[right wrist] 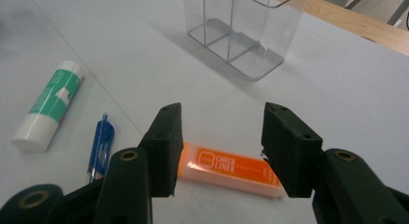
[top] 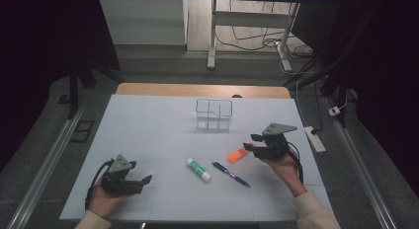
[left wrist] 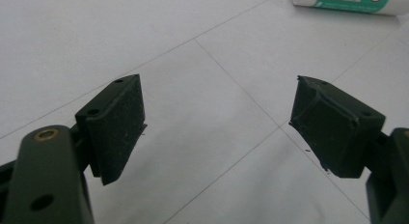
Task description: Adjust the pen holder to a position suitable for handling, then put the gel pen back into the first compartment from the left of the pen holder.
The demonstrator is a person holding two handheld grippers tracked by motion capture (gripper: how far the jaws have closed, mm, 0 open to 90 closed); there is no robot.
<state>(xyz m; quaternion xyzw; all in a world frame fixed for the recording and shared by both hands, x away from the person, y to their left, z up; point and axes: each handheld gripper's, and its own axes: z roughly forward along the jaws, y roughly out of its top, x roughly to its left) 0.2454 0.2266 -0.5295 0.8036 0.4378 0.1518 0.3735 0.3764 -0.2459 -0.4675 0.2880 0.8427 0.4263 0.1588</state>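
right gripper [right wrist: 219, 147] fingers spread, empty | orange highlighter [right wrist: 230, 170] beneath, ends hidden | left gripper [left wrist: 217, 132] fingers spread | pen [right wrist: 100, 149] half hidden

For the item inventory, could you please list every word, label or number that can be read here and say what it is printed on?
"CHECK LINER": on the orange marker, white print beside a small square logo.
Smaller print next to it on the marker: too small to read.
Barcode and symbols on the glue stick: too blurred to read.
Blue pen: no readable text.

Orange highlighter [right wrist: 229, 170]: glossy plastic. Organizer [right wrist: 243, 31] beyond it: clear, smooth plastic. Table sheet [top: 148, 135]: matt white. Right gripper [right wrist: 219, 151] pads: matt black, scuffed.
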